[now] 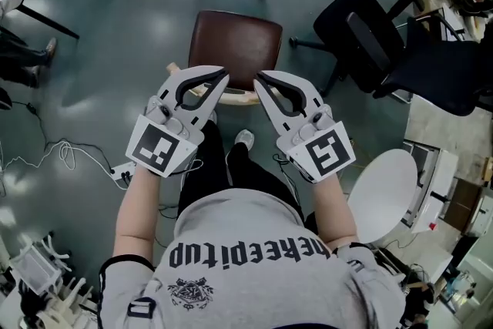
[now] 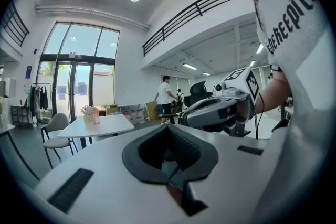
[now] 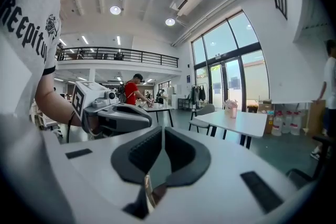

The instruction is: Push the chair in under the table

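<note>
While their jaws sit closed on nothing, the left gripper (image 1: pixel 224 76) and the right gripper (image 1: pixel 259 78) hang above the near edge of the brown-seated chair (image 1: pixel 235 42).

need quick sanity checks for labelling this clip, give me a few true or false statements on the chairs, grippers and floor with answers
1. The left gripper and the right gripper are both shut with nothing between their jaws. True.
2. The chair in front of the person has a green seat. False: the seat is brown.
3. In the head view the black office chair stands to the left of the chair. False: it stands to the right of it.
4. A white cable lies on the floor at the left of the head view. True.
</note>
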`<state>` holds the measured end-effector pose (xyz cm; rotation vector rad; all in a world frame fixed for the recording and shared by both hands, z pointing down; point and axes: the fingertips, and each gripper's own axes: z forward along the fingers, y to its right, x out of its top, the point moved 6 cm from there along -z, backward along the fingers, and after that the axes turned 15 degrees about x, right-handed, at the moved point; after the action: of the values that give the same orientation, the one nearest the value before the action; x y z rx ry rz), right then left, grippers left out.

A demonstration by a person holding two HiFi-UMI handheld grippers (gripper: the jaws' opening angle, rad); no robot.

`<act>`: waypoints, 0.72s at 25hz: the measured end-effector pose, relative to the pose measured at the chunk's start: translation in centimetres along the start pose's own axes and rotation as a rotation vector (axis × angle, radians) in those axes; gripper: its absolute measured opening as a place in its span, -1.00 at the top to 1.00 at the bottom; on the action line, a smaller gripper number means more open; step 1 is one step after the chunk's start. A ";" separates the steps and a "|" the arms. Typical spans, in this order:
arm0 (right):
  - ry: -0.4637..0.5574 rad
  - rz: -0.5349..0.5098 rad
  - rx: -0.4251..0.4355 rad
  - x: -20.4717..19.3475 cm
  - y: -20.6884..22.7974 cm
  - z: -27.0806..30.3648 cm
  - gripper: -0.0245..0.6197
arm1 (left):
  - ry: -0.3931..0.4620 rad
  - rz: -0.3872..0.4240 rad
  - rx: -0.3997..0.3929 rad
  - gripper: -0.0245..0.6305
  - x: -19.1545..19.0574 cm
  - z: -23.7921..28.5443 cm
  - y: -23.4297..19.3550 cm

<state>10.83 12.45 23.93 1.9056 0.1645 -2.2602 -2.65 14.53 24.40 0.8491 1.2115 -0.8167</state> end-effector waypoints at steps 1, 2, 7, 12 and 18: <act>-0.009 0.005 -0.001 -0.3 0.0 0.2 0.88 | -0.006 0.001 -0.012 0.88 -0.4 0.1 -0.1; -0.016 0.011 -0.003 -0.7 0.0 0.3 0.88 | -0.010 0.001 -0.024 0.88 -0.8 0.3 -0.2; -0.074 0.025 -0.005 -2.7 0.6 1.9 0.80 | -0.057 0.055 -0.081 0.87 -3.4 1.2 -1.4; -0.162 0.034 0.017 -5.1 1.0 3.8 0.64 | -0.127 0.125 -0.155 0.87 -6.5 2.1 -2.2; -0.289 0.038 0.065 -8.6 0.8 5.6 0.54 | -0.194 0.152 -0.260 0.85 -10.4 2.4 -2.1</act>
<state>6.98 11.14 33.38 1.5703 0.0146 -2.5085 -5.21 12.27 34.74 0.6256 1.0411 -0.5881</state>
